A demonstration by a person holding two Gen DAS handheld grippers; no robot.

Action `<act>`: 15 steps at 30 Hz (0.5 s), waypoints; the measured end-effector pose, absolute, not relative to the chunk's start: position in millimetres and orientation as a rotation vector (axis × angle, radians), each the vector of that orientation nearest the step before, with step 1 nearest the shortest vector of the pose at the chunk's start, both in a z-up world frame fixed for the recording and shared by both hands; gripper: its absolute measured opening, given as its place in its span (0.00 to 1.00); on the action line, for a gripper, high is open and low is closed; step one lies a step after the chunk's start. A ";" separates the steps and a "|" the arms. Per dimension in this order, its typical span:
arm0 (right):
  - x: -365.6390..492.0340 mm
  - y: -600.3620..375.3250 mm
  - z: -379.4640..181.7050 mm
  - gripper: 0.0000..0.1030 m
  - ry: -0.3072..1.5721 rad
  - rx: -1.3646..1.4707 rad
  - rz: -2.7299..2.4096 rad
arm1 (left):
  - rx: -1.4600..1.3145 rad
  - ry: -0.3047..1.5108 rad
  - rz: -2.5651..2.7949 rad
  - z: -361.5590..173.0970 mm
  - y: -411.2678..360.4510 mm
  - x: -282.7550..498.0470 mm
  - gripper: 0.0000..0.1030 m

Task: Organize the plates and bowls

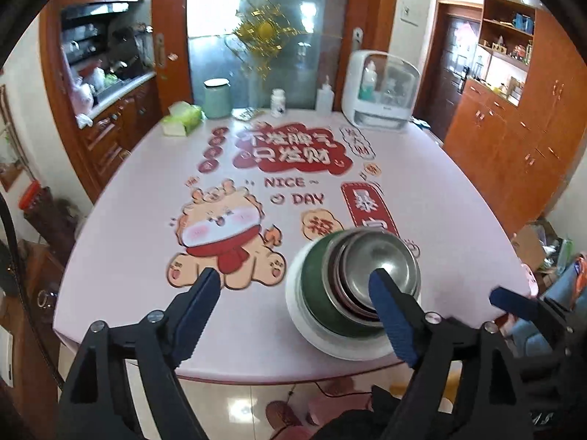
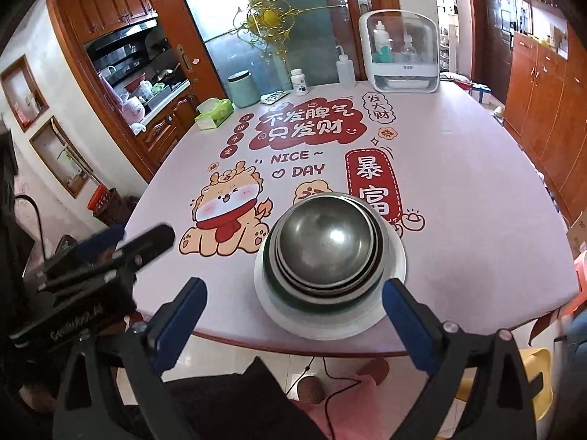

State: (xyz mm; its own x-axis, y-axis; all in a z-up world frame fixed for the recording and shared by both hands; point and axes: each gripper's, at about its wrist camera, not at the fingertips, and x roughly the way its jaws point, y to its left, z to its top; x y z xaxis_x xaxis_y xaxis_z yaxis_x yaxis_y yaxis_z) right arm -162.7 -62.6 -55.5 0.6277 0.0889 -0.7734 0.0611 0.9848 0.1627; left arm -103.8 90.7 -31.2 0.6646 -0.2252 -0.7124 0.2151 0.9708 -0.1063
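Blue-padded fingers (image 2: 176, 324) of our right tongs (image 2: 293, 315) frame the lower edge of the right wrist view, spread wide with nothing between them. Our left tongs (image 1: 299, 300) stand likewise wide apart and hold nothing; in the left wrist view one finger overlaps the stack only by line of sight.

The task's pieces sit as one nested pile near the front edge of the table (image 2: 477, 183): a white plate (image 2: 282, 304) at the bottom, a green bowl (image 1: 315, 275) on it, and several steel bowls (image 2: 326, 245) inside one another above. No other plate or bowl is visible on the table, so we judge the sorting close to finished, or finished.

Risks from this position:
- The pile stands just beside the table edge; a sweep by either tongs could push the plate over the rim onto the tiled floor.
- The steel bowls do not sit concentric, and the pile looks tall for its base. A knock to the top bowl could slide or tip the upper bowls off.
- The two tongs are near each other at the left of the right wrist view; moving both at once over the pile could bring them into collision.

Items along the far edge, a tissue box (image 2: 214, 112) and a white dispenser (image 2: 400, 55), stand well apart from the pile.
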 end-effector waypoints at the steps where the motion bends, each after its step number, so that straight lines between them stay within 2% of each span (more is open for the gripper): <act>1: -164.9 -61.9 -54.8 0.96 0.891 0.175 0.000 | -0.023 0.806 -0.250 -30.2 92.3 -104.5 0.87; 6: -181.8 -55.9 -52.3 0.97 0.862 0.174 -0.053 | -0.026 0.808 -0.223 -30.3 95.6 -113.3 0.91; 8: -185.8 -56.9 -53.1 0.99 0.858 0.183 -0.064 | -0.023 0.800 -0.209 -29.9 96.8 -116.8 0.99; 15: -192.6 -57.5 -46.5 1.00 0.820 0.190 -0.069 | -0.018 0.775 -0.130 -27.7 106.0 -126.9 0.99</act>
State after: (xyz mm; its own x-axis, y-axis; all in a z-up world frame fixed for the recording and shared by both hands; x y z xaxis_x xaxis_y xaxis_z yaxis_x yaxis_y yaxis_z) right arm -192.6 -57.5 -46.5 0.6811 0.0124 -0.7321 0.1340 0.9809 0.1413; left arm -126.9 106.0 -27.7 0.7067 -0.1234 -0.6966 0.1103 0.9918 -0.0637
